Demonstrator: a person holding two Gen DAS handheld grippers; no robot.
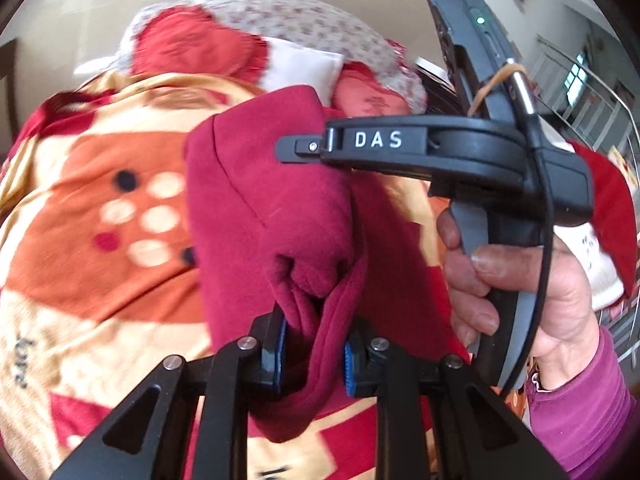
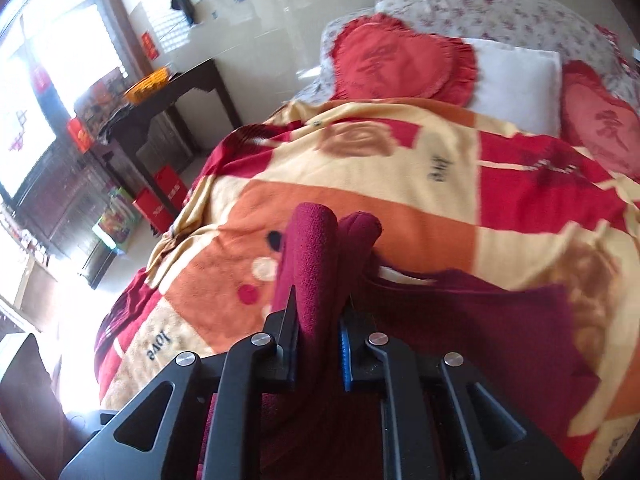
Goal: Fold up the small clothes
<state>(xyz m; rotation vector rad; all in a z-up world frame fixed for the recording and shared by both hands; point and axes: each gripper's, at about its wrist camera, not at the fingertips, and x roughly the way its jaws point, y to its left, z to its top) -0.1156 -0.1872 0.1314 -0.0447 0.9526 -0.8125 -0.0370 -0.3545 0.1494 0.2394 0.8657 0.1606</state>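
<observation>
A dark red knit garment (image 1: 256, 184) hangs over the bed's blanket, bunched and lifted. My left gripper (image 1: 314, 350) is shut on a thick fold of it, the cloth squeezed between the blue pads (image 1: 280, 344). In the left wrist view the other gripper's black body, marked DAS, crosses above the garment with a hand (image 1: 520, 292) around its handle. In the right wrist view my right gripper (image 2: 320, 344) is shut on a rolled edge of the same garment (image 2: 312, 248), which sticks up between the fingers; the rest of the cloth trails off to the right (image 2: 480, 304).
The bed is covered by an orange, cream and red patterned blanket (image 2: 400, 168). Two red heart-shaped cushions (image 2: 396, 64) and a white pillow (image 2: 516, 80) lie at its head. A dark wooden table (image 2: 160, 100) and red boxes (image 2: 160, 204) stand left of the bed.
</observation>
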